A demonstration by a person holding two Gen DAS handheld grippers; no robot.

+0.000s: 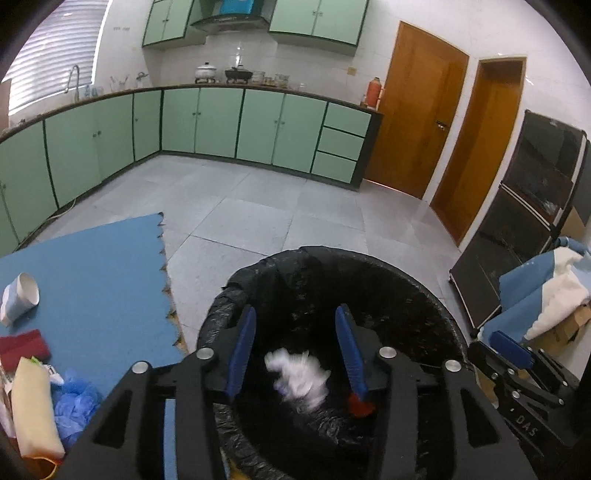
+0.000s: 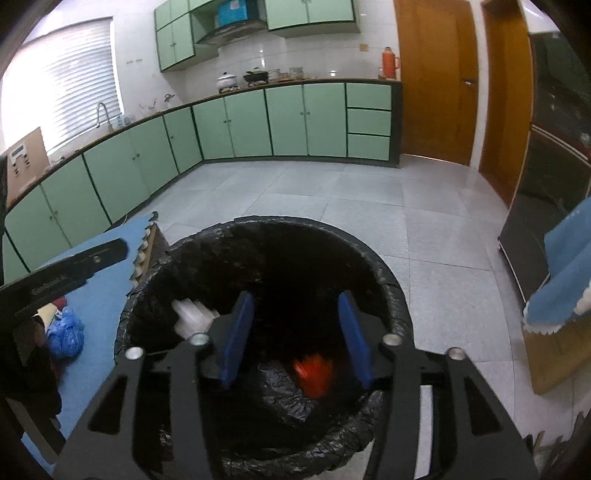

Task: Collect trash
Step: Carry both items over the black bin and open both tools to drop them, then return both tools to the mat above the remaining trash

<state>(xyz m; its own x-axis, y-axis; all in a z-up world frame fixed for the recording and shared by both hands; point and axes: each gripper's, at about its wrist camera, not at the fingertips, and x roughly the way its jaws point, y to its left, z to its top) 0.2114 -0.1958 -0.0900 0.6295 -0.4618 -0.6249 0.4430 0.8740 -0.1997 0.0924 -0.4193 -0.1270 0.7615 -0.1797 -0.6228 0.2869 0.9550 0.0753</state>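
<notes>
pretty standard kitchen, mint green base cabinets (image 1: 221, 122) in an L, matching wall cabinets (image 1: 319, 18), white tiled wall (image 1: 243, 51), grey tile floor (image 1: 258, 206), two wooden doors (image 1: 417, 110), bright window with blinds (image 2: 70, 74), range hood (image 1: 229, 20)

1. This is a home kitchen, seen from above a bin (image 2: 391, 295) lined with a black bag.
2. Pale green cupboards (image 1: 221, 122) with dark trim run along two walls under a dark worktop, with a stack of three drawers (image 1: 341, 142) at the end.
3. Matching wall cupboards (image 1: 317, 18) hang either side of an extractor hood (image 1: 229, 20).
4. A white pot (image 1: 205, 72) and a dark pan (image 1: 238, 74) sit on a hob below the hood, with jars beside them.
5. A tap (image 1: 74, 79) stands under a window with blinds (image 2: 70, 74).
6. An orange flask (image 2: 389, 62) stands at the worktop's end.
7. The walls are white tile, the floor (image 2: 314, 206) grey tile, and two wooden doors (image 1: 417, 107) stand at the right.
</notes>
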